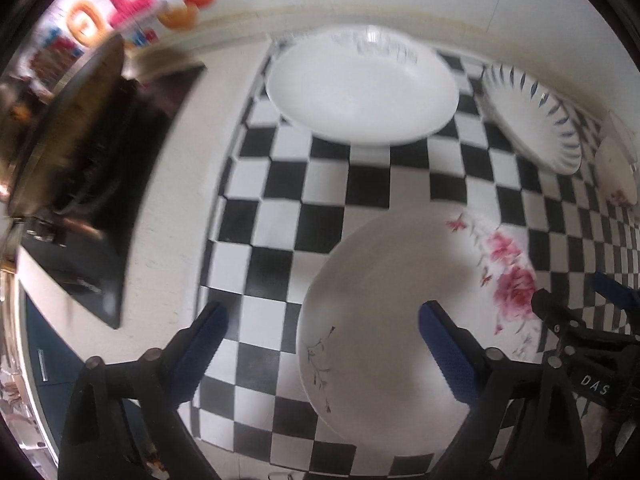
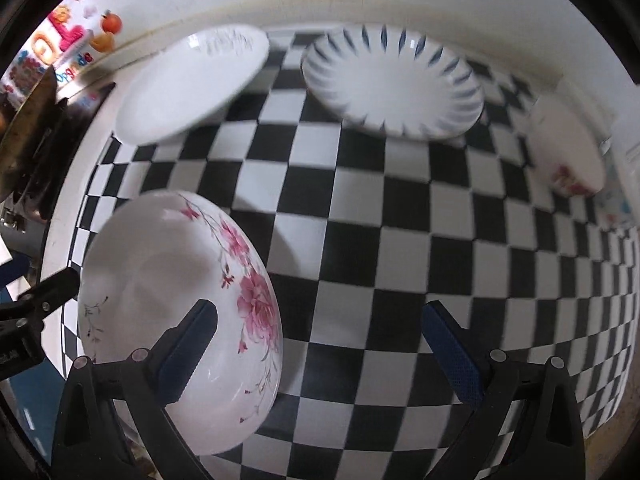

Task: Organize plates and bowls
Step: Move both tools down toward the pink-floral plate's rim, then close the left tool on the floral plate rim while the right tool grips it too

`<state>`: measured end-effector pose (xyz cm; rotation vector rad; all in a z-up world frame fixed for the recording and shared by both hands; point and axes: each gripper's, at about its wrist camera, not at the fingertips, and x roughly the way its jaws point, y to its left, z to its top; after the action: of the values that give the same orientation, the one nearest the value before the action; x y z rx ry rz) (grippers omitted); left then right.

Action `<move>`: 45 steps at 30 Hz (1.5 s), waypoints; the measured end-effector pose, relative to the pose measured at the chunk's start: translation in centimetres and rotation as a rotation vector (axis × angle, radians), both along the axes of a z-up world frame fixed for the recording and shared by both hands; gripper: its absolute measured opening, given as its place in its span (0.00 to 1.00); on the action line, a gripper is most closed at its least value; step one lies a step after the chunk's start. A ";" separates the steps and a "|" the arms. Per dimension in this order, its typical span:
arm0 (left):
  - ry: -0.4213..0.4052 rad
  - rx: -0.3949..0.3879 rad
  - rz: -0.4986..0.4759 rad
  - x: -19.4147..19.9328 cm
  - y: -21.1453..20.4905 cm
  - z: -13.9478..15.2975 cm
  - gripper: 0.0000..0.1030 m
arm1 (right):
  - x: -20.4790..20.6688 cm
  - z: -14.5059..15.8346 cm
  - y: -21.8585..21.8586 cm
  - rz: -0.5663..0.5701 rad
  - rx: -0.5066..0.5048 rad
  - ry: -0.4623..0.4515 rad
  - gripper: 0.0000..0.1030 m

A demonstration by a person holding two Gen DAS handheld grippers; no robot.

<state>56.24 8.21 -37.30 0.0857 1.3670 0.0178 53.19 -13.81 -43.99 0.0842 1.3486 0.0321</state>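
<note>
Plates and bowls on checkered mat, floral plate nearest, both grippers apparently spread wide, holding nothing

Home kitchen.
Gas stove with pan beside a checkered mat (on pale tabletop), floral plate, fruit wall sticker.

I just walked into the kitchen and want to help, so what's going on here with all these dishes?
A person holds two grippers over a black-and-white checkered mat. The left gripper and right gripper are both open and empty, pointing down on either side of the white plate with pink flowers. A plain white plate with grey markings, a white plate with blue rim strokes and a small white flowered bowl sit farther back, none stacked yet.
</note>
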 end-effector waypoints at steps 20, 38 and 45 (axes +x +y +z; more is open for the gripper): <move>0.235 -0.217 -0.098 2.4 1.9 -5.9 0.39 | 0.8 -4.1 1.1 -0.084 0.226 0.202 0.27; 0.210 -0.206 -0.200 1.2 -3.8 -3.1 0.39 | -1.1 -1.3 -2.4 -0.171 0.218 0.147 0.24; 0.189 -0.208 -0.254 1.6 -9.4 -1.7 0.39 | -2.1 1.0 -7.6 -0.217 0.223 0.109 0.24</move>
<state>57.84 -1.14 -39.00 0.0870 1.5304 -0.3530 51.05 -21.44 -42.95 0.4245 1.4342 -0.0052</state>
